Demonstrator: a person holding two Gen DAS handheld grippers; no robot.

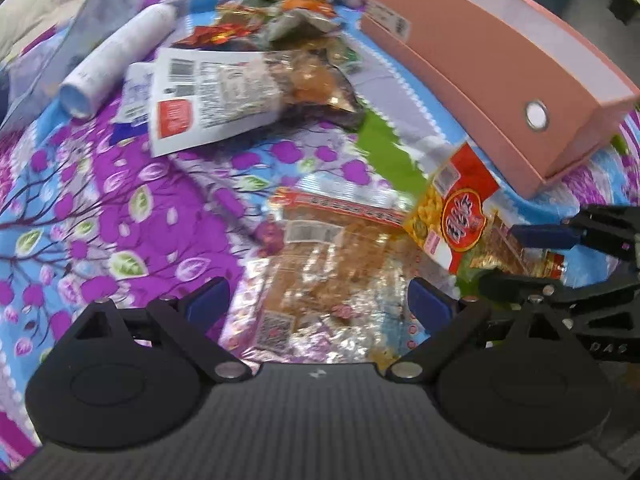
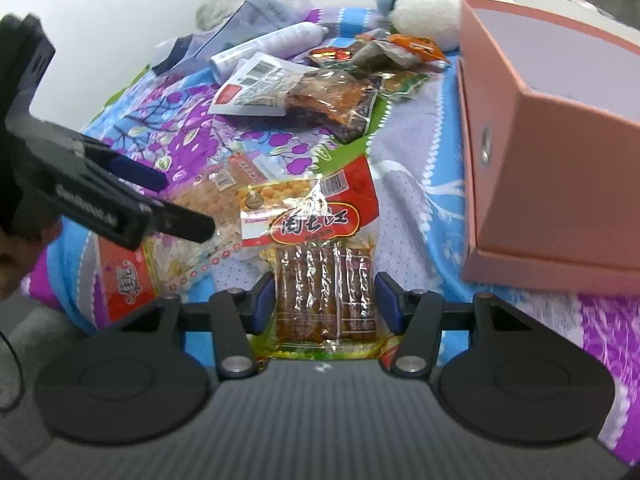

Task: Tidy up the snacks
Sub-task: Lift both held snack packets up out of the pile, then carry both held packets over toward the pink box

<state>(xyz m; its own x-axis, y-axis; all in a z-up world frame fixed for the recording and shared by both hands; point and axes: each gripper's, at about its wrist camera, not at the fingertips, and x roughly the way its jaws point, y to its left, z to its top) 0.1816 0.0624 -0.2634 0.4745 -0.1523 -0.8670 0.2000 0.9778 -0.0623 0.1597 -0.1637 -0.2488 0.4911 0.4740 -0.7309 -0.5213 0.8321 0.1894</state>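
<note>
Between the right gripper (image 2: 325,307) jaws, half open and not visibly pinching, lies the red snack pack (image 2: 320,240) on the bed, long axis running away from them; left gripper (image 1: 316,304), wide open and empty, hovers beside it

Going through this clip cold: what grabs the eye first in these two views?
The big salmon-pink cardboard box fills the right side, lying on the purple floral bedspread. Near centre, the right gripper straddles a clear red-labelled packet of brown snack sticks, which overlaps a crinkly clear biscuit bag under the left gripper. More wrappers pile up behind.
</note>
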